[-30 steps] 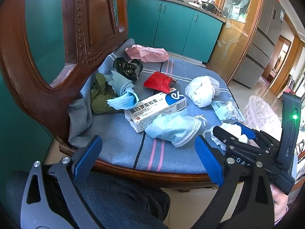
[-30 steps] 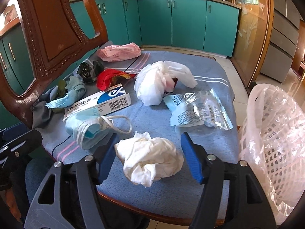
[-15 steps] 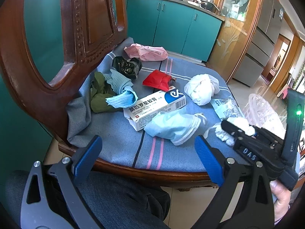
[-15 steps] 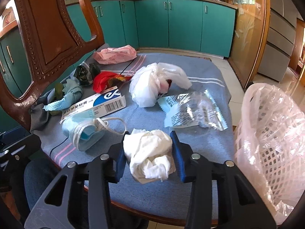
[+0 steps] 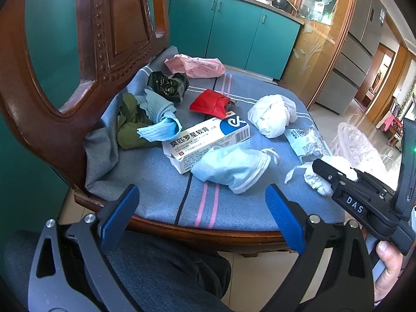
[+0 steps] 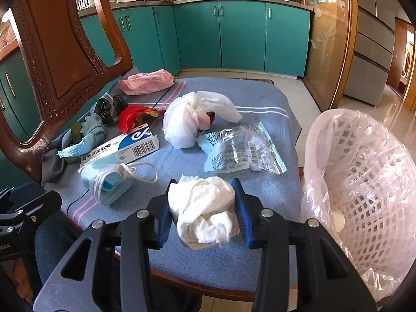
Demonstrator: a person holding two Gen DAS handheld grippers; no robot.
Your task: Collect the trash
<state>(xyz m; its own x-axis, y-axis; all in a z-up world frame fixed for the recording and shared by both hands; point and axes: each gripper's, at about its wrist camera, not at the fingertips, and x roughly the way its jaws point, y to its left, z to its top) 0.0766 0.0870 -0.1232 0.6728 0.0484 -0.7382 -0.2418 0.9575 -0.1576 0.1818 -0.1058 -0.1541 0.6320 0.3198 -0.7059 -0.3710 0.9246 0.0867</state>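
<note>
Squeezing a crumpled white tissue wad (image 6: pixel 205 212) is what the right gripper (image 6: pixel 204 213) is doing, jaws closed about halfway with both blue pads pressed into its sides. They've just been closing, and the wad sits squarely between them at the near edge of the chair seat (image 6: pixel 260 96), which has a blue striped cloth over it. The left gripper (image 5: pixel 200 217) hangs off the near edge with jaws wide apart and nothing in them.

Tip for this step, I'd say: tissue squashes, so keep the squeeze firm, lift straight up before swinging right, and only let go once the wad is well over the white basket (image 6: pixel 364 182) with the plastic liner, just beside the seat on the right. A loose tail could snag on the rim.

Plenty left: the blue face mask (image 6: pixel 111 184) just left of the wad, the ointment box (image 6: pixel 122 148) behind it, a clear wrapper (image 6: pixel 241 150), a white plastic bag (image 6: pixel 197 122), a red wrapper (image 6: pixel 135 117), a pink packet (image 6: pixel 148 82) at the far end.
</note>
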